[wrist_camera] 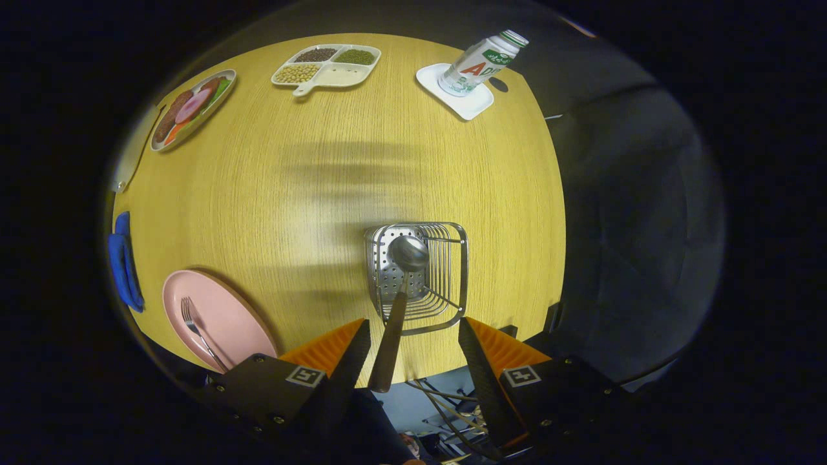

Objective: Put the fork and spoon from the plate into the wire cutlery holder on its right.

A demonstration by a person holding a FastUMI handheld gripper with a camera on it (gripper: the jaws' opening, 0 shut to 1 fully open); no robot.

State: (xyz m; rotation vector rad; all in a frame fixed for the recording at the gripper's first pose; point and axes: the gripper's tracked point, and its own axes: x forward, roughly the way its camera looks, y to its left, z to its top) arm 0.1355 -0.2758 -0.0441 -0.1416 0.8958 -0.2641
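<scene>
The wire cutlery holder (446, 271) stands on the wooden table just ahead of my fingers. A spoon (408, 253) rests with its bowl inside the holder, and its dark handle slants back out between my fingers, close to the left one. My gripper (413, 326) is open, with a wide gap between the fingers, and neither finger presses on the handle. The pink plate (236, 316) lies left of the holder, beside my left finger. A metal fork (194, 323) lies on the plate.
At the table's far side stand a milk bottle (481, 61) on a white coaster (452, 97), a divided tray of beans (329, 64) and a plate of food (194, 106). A blue object (123, 258) lies at the table's left edge. The table's near edge runs under my fingers.
</scene>
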